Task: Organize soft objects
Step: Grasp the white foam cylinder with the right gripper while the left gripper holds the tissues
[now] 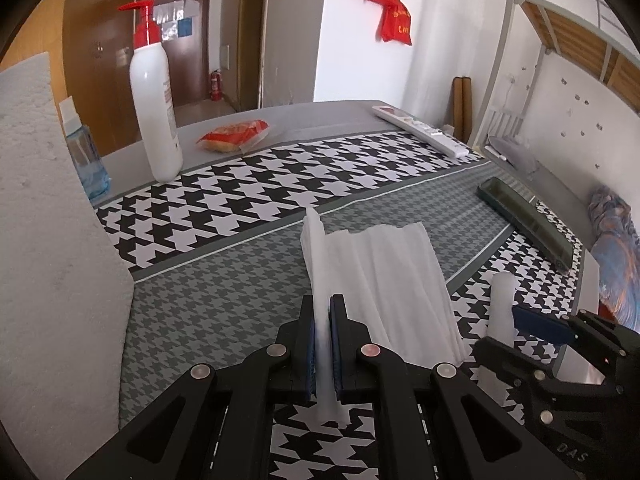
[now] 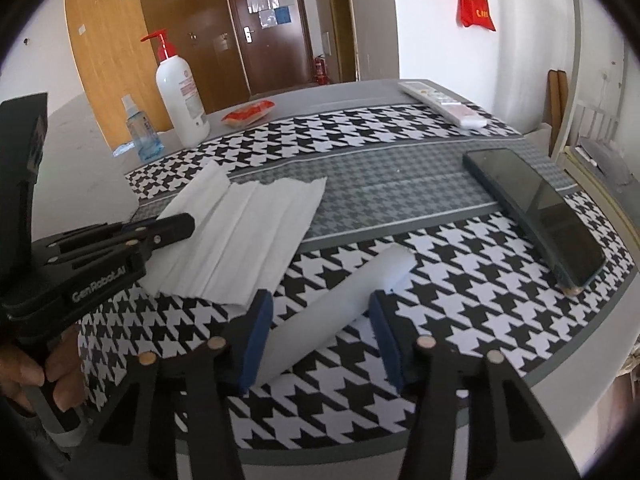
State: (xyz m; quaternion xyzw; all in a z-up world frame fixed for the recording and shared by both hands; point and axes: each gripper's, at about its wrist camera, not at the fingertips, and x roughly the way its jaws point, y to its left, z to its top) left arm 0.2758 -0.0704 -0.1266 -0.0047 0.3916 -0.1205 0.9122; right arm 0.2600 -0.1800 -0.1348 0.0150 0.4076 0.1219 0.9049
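Jaws of your left gripper (image 1: 325, 344) pinch one edge of the white tissue sheet (image 1: 384, 276), lifting it off the bench (image 1: 224, 280). Your right gripper (image 2: 320, 340) is spread wide around the white foam roll (image 2: 340, 304), which lies beside the tissue.

Desk (image 2: 460, 312) w/ blk & wht houndstooth cloth plus grey houndstooth band, wht tissue (image 2: 248, 236), wht foam roll (image 2: 340, 312), blk grippers w/ blue pads (image 2: 256, 340), wht pump bottle (image 2: 182, 100) w/ red top, dark phone (image 2: 536, 212), red snack pkt (image 2: 248, 114).
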